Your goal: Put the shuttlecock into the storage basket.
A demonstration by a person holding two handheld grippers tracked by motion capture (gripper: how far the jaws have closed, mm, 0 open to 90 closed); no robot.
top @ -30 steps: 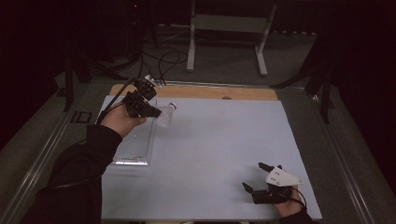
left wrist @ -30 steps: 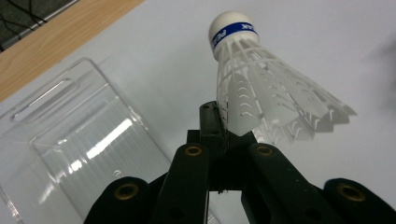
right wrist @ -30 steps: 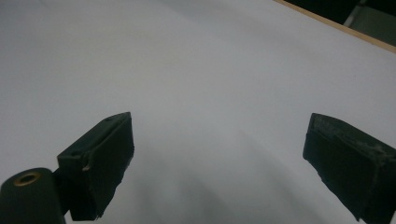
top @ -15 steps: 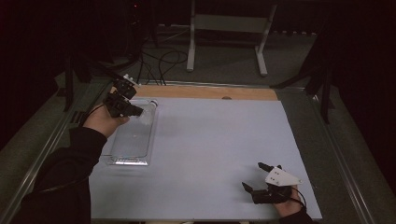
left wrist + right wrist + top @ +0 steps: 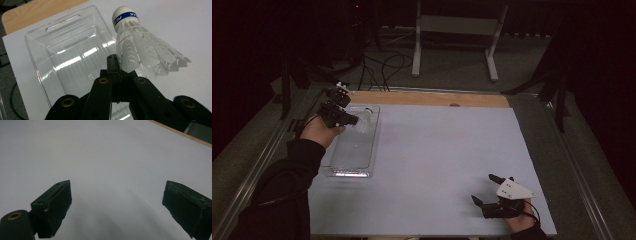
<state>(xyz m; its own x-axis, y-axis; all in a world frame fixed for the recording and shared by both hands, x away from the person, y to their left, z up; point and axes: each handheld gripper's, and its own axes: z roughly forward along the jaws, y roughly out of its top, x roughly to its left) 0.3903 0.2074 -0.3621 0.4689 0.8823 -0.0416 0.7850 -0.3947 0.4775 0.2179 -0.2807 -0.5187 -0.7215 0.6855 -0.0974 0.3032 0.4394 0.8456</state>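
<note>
From up high, my left gripper (image 5: 346, 119) sits at 10 o'clock, over the tray (image 5: 343, 172), way nearer than the right gripper (image 5: 486, 192) at 5.

Left gripper view: jaws clamped on the shuttlecock (image 5: 140, 50) skirt, cork aimed at 11, tray below; blue band reads partly "PE…AK".

Right gripper view: jaws wide, empty.

Probably lab (dark) — cables (image 5: 382, 65), stand (image 5: 454, 37).
</note>
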